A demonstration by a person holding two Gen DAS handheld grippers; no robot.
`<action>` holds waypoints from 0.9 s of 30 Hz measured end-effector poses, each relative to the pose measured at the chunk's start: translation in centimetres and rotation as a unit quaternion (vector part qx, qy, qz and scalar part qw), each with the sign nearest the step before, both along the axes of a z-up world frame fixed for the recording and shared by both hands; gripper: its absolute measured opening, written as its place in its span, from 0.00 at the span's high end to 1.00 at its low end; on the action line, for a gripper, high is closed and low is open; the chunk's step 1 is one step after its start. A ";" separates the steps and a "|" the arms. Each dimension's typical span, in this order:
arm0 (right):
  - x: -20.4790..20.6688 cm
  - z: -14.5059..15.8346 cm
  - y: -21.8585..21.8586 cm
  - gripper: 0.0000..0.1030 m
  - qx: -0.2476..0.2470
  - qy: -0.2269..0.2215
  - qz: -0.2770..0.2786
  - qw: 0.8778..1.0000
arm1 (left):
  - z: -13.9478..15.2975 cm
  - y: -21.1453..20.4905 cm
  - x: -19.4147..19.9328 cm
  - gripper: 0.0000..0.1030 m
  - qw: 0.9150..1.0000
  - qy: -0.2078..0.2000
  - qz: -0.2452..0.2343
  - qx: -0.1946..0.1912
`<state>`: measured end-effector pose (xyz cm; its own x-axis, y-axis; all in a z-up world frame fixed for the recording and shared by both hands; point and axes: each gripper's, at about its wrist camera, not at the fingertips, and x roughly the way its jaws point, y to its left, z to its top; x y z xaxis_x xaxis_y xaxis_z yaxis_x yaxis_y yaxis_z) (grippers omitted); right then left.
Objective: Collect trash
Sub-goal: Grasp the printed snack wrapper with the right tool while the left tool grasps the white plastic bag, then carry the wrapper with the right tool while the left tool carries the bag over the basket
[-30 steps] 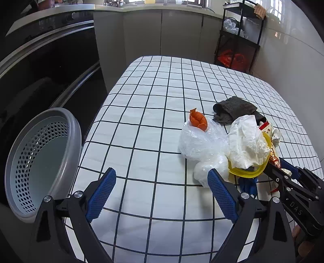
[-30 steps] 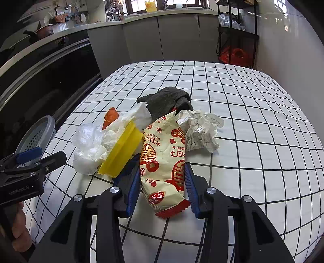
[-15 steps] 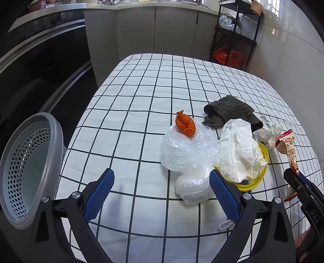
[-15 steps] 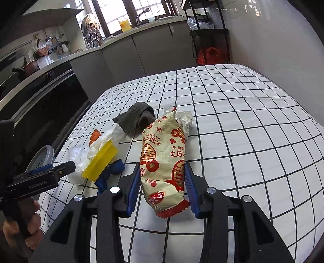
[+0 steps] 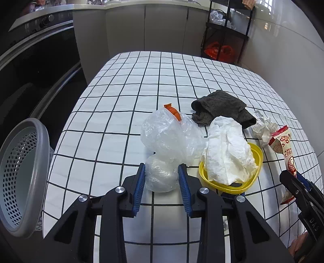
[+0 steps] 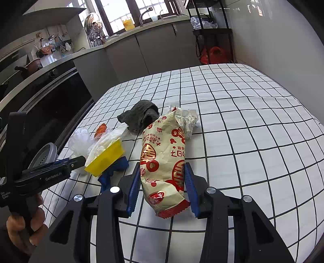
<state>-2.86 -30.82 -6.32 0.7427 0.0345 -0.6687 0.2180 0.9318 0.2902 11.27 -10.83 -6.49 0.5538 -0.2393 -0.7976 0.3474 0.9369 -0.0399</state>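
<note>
Right, left gripper (image 5: 161, 178) jaws just closed onto the clear plastic bag (image 5: 162, 176), beside the yellow bowl (image 5: 253, 178); right gripper (image 6: 162, 182) clamps the snack wrapper (image 6: 164, 161). Risks: slick bag slips free, or drags the tissue (image 5: 226, 153) off the bowl toward the grey basket (image 5: 38, 178).

a home kitchen. a long grey countertop (image 6: 129, 38) runs along the back wall over pale grey cabinet doors (image 6: 154, 52), with a curved sink tap (image 6: 145, 12) below a bright window (image 6: 121, 10). a black built-in oven front (image 5: 40, 40) stands left. pans and utensils (image 6: 50, 44) crowd the counter.
</note>
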 end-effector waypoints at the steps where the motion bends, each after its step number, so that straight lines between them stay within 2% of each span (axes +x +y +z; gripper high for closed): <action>1: -0.1 0.1 0.1 0.61 -0.001 -0.001 0.000 1.000 | 0.3 0.2 -0.1 0.70 1.000 -0.003 0.000 0.000; 7: -0.7 0.8 0.3 0.61 -0.004 -0.004 0.000 1.000 | 3.0 1.6 -1.3 0.71 1.000 -0.029 0.007 -0.001; 15: -2.2 2.5 1.2 0.61 -0.008 -0.018 -0.001 1.000 | 7.3 3.9 -3.4 0.71 0.997 -0.069 0.011 -0.023; 25: -3.6 4.1 2.9 0.61 -0.016 -0.027 0.004 1.000 | 10.9 5.8 -4.9 0.71 0.994 -0.098 0.008 -0.051; 27: -3.7 4.2 3.1 0.61 -0.016 -0.027 0.004 0.999 | 11.2 5.7 -5.3 0.71 0.994 -0.103 0.004 -0.046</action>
<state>-6.54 -27.67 -2.11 0.7778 0.0197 -0.6283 0.1954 0.9424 0.2714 6.01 -5.10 4.75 0.7055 -0.3002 -0.6420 0.3487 0.9357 -0.0544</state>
